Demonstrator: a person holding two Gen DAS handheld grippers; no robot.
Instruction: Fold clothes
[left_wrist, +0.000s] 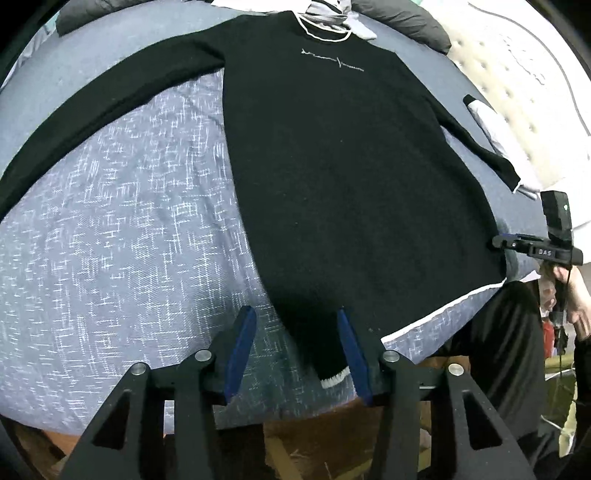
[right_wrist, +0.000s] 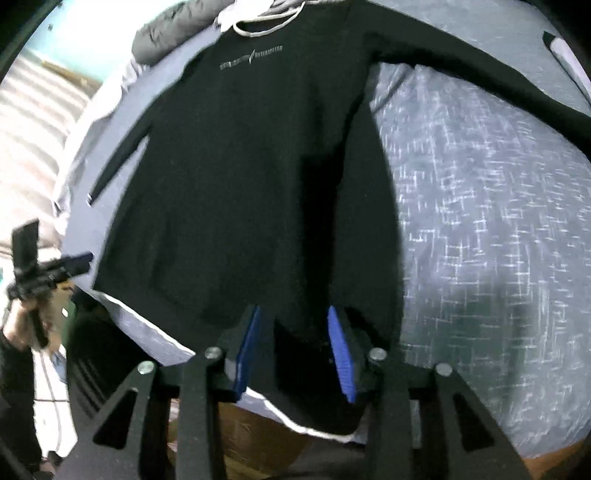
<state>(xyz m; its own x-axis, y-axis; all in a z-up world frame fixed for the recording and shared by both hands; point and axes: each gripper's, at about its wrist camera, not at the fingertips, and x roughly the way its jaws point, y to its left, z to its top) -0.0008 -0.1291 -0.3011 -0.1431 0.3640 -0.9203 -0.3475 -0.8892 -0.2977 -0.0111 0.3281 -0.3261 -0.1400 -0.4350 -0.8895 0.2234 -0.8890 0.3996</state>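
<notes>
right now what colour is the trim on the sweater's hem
White trim along the black sweater; clearest in the left wrist view.

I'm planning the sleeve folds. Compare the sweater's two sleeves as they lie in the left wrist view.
The picture-left sleeve stretches out wide, away from the sweater's body. The picture-right sleeve slants down close beside it. The picture-left sleeve's end runs out of view, while the picture-right sleeve's cuff shows near the bed's edge. Both are black and lie flat on the bedspread.
</notes>
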